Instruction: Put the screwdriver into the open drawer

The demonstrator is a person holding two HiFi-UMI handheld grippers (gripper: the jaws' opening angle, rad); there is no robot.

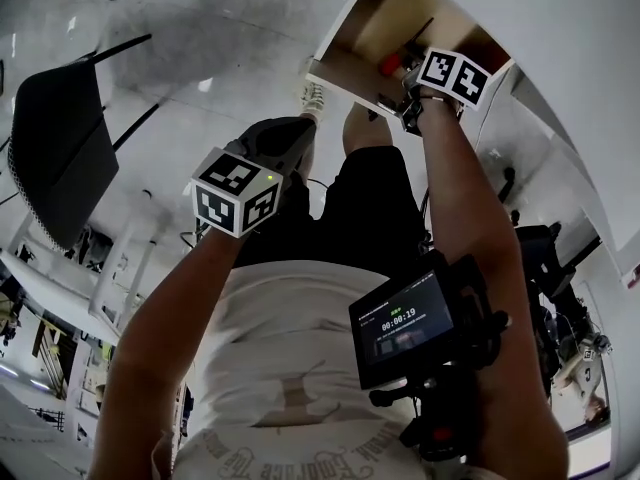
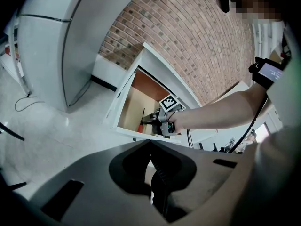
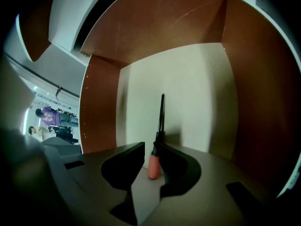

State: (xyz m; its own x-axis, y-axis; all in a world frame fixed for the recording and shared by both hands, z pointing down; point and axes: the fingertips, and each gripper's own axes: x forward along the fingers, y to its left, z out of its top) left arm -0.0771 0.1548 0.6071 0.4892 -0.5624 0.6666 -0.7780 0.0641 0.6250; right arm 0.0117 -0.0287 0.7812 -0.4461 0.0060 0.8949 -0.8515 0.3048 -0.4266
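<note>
The open drawer is a white-fronted box with brown walls and a pale floor. The screwdriver, with a red handle and a dark shaft, lies on that floor pointing at the back wall. My right gripper reaches into the drawer and is open. The handle sits between its jaws, close to the right one, with a gap on the left. The head view shows the right gripper over the drawer and the red handle beside it. My left gripper is shut on nothing and hangs back near the person's knees.
A black chair stands at the left on the pale floor. A tall white cabinet and a brick wall rise behind the drawer. A cable lies on the floor. A small monitor hangs at the person's chest.
</note>
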